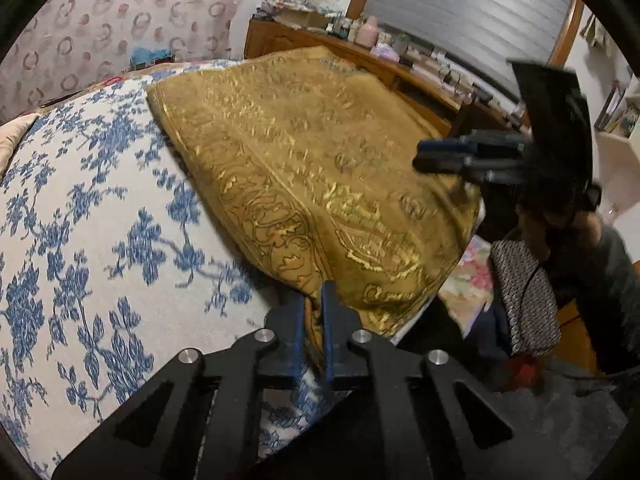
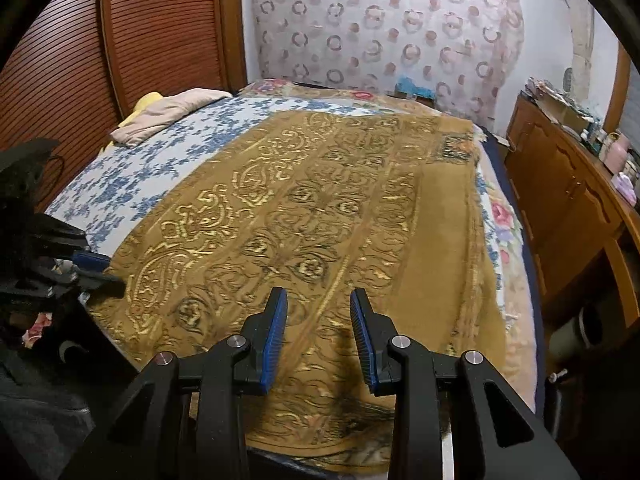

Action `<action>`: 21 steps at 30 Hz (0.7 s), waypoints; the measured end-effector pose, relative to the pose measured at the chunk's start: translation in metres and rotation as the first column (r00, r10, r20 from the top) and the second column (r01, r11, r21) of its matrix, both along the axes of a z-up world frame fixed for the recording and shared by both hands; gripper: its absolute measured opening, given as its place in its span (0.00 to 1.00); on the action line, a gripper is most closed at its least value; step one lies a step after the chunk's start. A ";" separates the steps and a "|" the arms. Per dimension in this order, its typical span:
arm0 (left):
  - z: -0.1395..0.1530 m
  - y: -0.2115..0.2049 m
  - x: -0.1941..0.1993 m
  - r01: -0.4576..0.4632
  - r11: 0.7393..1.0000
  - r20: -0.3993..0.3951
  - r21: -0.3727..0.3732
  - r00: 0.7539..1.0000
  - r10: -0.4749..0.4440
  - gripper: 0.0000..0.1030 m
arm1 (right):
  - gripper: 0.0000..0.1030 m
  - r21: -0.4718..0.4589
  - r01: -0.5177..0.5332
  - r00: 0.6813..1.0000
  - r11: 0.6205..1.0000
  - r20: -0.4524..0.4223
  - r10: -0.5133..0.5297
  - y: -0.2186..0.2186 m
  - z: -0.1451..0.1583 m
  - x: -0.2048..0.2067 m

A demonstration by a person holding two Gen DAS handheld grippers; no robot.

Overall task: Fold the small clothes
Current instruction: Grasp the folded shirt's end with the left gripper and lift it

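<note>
A large gold cloth (image 1: 300, 160) with a shiny scroll pattern lies spread on the bed. In the left wrist view my left gripper (image 1: 314, 300) is shut on the cloth's near corner, with a fold of fabric pinched between the blue pads. The right wrist view shows the same cloth (image 2: 320, 200) and the left gripper (image 2: 98, 268) at its near left corner. My right gripper (image 2: 319, 300) hovers over the cloth's near edge with its pads apart and nothing pinched. From the left wrist view the right gripper (image 1: 418, 156) hangs above the cloth's right side.
A blue floral bedspread (image 2: 160, 168) covers the bed under the cloth. Folded beige and yellow fabric (image 2: 160, 116) lies by the wooden headboard (image 2: 120, 60). A wooden dresser (image 2: 560, 200) with bottles runs along the right. A person in dark clothing (image 1: 592, 264) is beside the bed.
</note>
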State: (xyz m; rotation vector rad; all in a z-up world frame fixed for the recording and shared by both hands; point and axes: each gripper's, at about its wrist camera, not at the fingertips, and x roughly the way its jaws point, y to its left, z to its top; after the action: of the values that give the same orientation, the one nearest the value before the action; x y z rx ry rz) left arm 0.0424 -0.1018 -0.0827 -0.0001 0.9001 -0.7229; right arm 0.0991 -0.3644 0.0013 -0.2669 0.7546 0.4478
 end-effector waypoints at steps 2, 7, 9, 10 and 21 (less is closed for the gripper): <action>0.011 0.001 0.003 -0.003 0.999 0.015 -0.037 1.000 0.003 0.06 | 0.34 0.012 -0.023 1.000 1.000 0.002 0.023 0.003 0.001 -0.002; 0.042 -0.006 0.024 -0.016 0.994 0.063 -0.105 0.998 0.023 0.05 | 0.43 0.067 -0.070 0.998 0.995 0.006 0.069 0.008 0.006 -0.015; 0.049 -0.009 0.035 -0.021 0.991 0.057 -0.132 0.998 0.029 0.05 | 0.43 0.063 -0.076 0.997 0.995 0.022 0.075 0.009 0.010 -0.020; 0.053 -0.011 0.043 -0.023 0.989 0.052 -0.146 0.998 0.031 0.05 | 0.43 0.058 -0.074 0.997 0.996 0.034 0.072 0.008 0.012 -0.023; 0.064 -0.035 0.091 -0.057 0.991 0.064 -0.125 0.996 0.066 0.05 | 0.43 0.050 -0.061 0.993 0.997 0.099 0.056 0.005 0.033 -0.038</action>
State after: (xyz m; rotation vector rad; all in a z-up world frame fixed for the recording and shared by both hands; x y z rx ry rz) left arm 0.1339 -0.1367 -0.0189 -0.1117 0.7868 -0.7158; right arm 0.0608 -0.3597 0.0339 -0.2604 0.6397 0.5059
